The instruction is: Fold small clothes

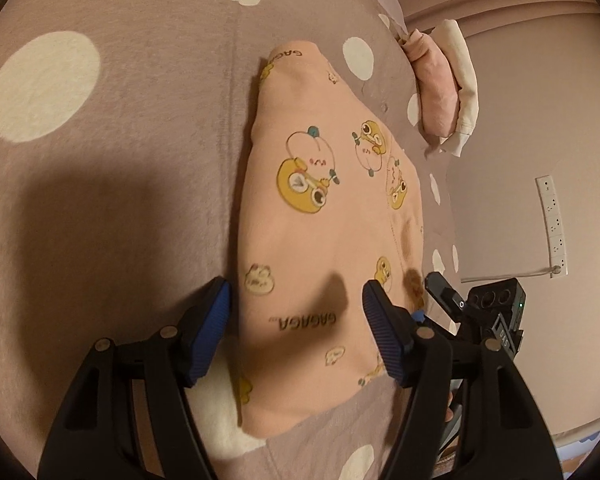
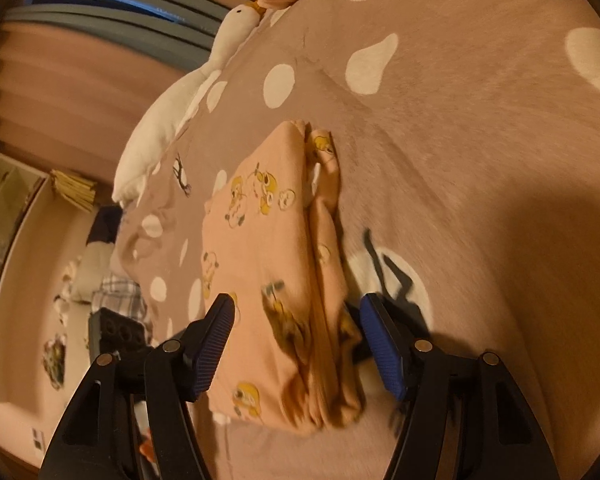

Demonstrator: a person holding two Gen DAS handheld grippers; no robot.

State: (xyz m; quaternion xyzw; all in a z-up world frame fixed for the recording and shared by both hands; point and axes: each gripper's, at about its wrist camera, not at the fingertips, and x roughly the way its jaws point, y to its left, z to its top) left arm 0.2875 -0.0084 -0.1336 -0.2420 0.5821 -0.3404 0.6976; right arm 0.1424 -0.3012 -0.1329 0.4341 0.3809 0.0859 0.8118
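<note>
A small peach garment (image 1: 324, 216) with yellow cartoon prints and "GAGAGA" lettering lies folded on the mauve bedspread (image 1: 120, 184) with white spots. My left gripper (image 1: 296, 300) is open just above its near end, one finger on each side, holding nothing. In the right wrist view the same garment (image 2: 272, 248) shows its folded layers stacked along the right edge. My right gripper (image 2: 296, 312) is open over the garment's near end, holding nothing. The right gripper's body (image 1: 496, 312) shows in the left wrist view beside the garment.
A pile of folded pink and cream clothes (image 1: 448, 88) sits at the bed's far edge. A white goose plush (image 2: 180, 100) lies along the other edge. A power strip (image 1: 554, 228) lies on the floor. Clutter covers the floor (image 2: 80, 280) beside the bed.
</note>
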